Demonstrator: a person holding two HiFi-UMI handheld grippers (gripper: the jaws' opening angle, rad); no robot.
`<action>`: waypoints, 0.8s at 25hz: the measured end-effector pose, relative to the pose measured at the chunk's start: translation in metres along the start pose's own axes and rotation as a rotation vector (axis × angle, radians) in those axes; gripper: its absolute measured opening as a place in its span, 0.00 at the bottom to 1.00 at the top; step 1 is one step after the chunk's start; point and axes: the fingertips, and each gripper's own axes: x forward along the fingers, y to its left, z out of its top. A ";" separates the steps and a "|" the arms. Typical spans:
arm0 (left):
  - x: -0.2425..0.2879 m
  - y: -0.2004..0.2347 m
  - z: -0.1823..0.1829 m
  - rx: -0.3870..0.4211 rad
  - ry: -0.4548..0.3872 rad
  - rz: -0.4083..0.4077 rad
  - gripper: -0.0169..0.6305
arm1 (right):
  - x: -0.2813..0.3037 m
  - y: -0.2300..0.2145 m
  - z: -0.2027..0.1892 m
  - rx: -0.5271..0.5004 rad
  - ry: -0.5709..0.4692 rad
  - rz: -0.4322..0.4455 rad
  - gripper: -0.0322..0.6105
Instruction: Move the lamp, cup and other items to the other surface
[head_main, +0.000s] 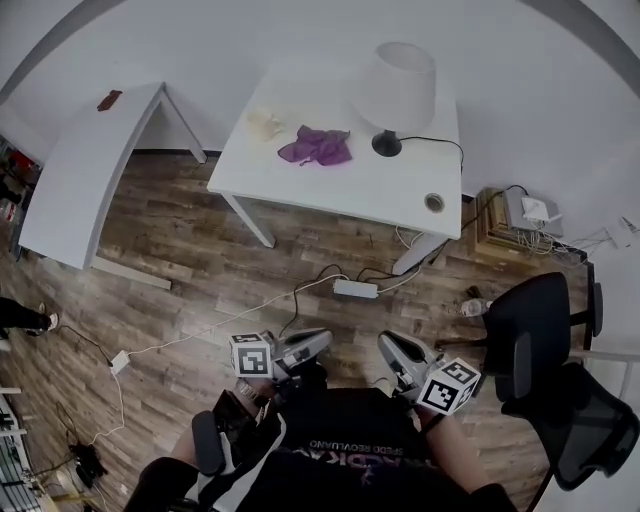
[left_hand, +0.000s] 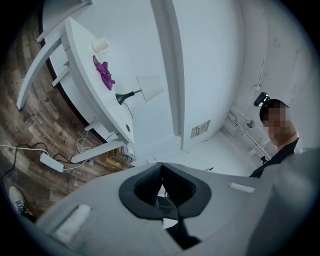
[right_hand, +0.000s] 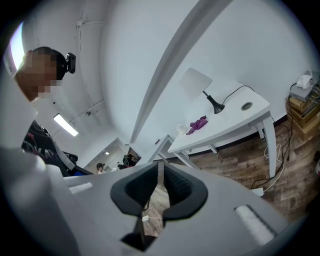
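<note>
Approach stage of a table-clearing task. The lamp (head_main: 395, 90), cup (head_main: 264, 123) and purple cloth (head_main: 316, 146) are all seen resting on the far white table (head_main: 330, 195): the cup at far left, the cloth beside it, the lamp to the right. No item has yet been transferred. The second white table (head_main: 70, 190), at left, is judged to be the destination; only a small brown object (head_main: 109, 100) is carried on it.

The left gripper (head_main: 318, 342) and right gripper (head_main: 388, 346) are held low and close to the body, well apart from the table, presumably because nothing is yet within reach. The left jaws are closed together with nothing between them. The right jaws are parted by a narrow gap through which only floor is seen. A cord is trailed from the lamp base over the right table edge, so the lamp's transfer may be limited by it.
</note>
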 end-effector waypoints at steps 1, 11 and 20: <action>-0.006 0.006 0.013 0.000 -0.001 -0.006 0.02 | 0.014 0.001 0.004 0.002 -0.007 -0.007 0.12; -0.083 0.042 0.092 0.046 -0.036 0.015 0.02 | 0.117 0.021 0.018 -0.054 0.021 -0.053 0.20; -0.118 0.057 0.110 0.008 -0.224 0.072 0.02 | 0.166 -0.019 0.055 -0.135 0.106 -0.114 0.22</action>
